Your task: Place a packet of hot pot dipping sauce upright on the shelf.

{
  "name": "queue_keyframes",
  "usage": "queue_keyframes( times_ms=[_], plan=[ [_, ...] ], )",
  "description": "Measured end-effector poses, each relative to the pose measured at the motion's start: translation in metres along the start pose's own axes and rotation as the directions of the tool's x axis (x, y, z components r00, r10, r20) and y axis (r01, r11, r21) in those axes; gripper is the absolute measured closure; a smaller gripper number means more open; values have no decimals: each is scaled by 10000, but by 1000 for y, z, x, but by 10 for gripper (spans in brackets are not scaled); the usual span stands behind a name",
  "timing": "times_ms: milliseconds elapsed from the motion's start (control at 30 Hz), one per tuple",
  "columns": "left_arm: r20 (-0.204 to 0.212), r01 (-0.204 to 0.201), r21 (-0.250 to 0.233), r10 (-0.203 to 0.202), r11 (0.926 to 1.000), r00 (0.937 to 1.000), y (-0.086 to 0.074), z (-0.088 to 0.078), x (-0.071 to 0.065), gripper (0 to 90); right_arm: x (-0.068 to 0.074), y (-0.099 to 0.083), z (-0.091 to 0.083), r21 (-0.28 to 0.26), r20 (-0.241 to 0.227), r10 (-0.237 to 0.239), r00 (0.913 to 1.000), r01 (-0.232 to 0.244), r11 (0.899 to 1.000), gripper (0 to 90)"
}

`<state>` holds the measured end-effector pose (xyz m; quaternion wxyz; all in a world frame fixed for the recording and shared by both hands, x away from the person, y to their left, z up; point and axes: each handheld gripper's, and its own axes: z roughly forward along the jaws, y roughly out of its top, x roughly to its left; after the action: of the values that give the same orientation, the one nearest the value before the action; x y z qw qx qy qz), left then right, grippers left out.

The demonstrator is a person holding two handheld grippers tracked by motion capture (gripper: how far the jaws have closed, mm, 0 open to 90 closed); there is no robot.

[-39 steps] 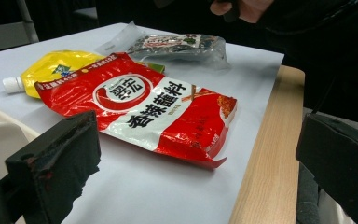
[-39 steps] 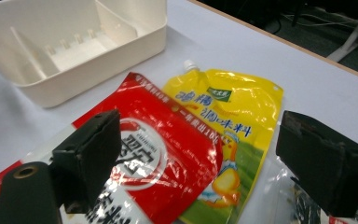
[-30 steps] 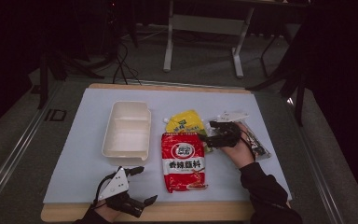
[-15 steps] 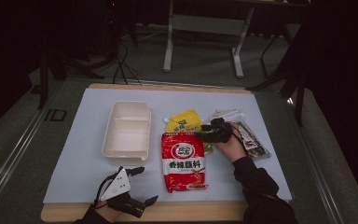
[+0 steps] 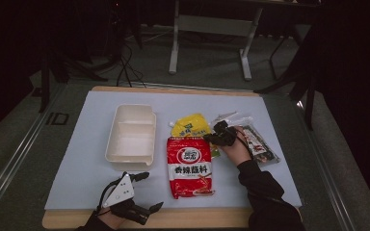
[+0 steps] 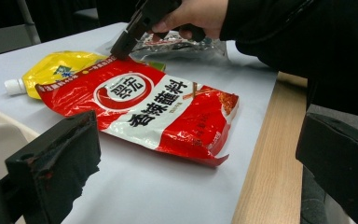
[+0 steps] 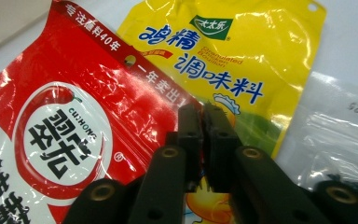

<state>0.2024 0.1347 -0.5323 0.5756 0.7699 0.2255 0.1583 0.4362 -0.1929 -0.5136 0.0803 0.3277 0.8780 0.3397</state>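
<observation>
pinching red pouch (image 7: pixel 70 135) corner, right gripper (image 7: pixel 204 114)

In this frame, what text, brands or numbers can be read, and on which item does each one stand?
"CUIHONG", inside the white circle on the glossy red seasoning pouch.
"40", within the white Chinese line along that pouch's top edge.
"Granulated Chicken Bouillon", in small print on the shiny yellow spouted pouch; only partly legible.
"0825", upside down on the clear plastic bag; further digits are cut off.
"ID", on the floor left of the table.
Large Chinese characters also mark both pouches.
</observation>
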Motion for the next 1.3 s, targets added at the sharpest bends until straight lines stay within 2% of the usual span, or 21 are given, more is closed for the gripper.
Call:
queue_keyframes(
  times_ms=[167, 367, 733, 767, 900, 1067, 1167, 1200, 1233, 1300],
  plan=[
    [17, -6, -5, 6, 10000, 10000, 0, 0, -1, 9, 5, 5, -12, -98, 124, -362, 9993, 363, 9993, 885],
    [22, 6, 12, -6, 10000, 10000, 0, 1, -1, 9, 8, 9, -26, -421, -4, -441, 9990, 440, 9981, 890],
    [-32, 67, 14, -67, 10000, 10000, 0, 2, 0, 9, 20, 11, -52, -905, 211, -870, 9960, 886, 9919, 895],
    [-113, 88, 61, -87, 9999, 9999, 2, 1, 1, 9, 25, 10, -60, -1082, 345, -1130, 9930, 1161, 9873, 895],
    [-316, 6, 100, -3, 10000, 9995, 4, 1, 2, 9, 35, 11, -79, -1508, 383, -1436, 9889, 1478, 9775, 896],
    [-704, 266, 359, -240, 9990, 9972, 19, 0, 0, 30, 51, 11, -102, -1910, 478, -1929, 9800, 1985, 9613, 897],
    [-610, 401, 356, -379, 9986, 9974, 29, 1, 0, 30, 62, 11, -115, -2160, 502, -2262, 9728, 2317, 9485, 897],
    [-610, 401, 356, -379, 9986, 9974, 29, 1, 0, 31, 62, 11, -115, -2160, 502, -2262, 9728, 2317, 9485, 897],
    [-626, 441, 341, -419, 9984, 9972, 36, 3, 1, 31, 68, 10, -123, -2276, 507, -2442, 9684, 2492, 9413, 898],
    [-570, 509, 340, -489, 9981, 9972, 43, 6, 5, 41, 75, 10, -131, -2392, 470, -2632, 9636, 2667, 9336, 898]
  ],
)
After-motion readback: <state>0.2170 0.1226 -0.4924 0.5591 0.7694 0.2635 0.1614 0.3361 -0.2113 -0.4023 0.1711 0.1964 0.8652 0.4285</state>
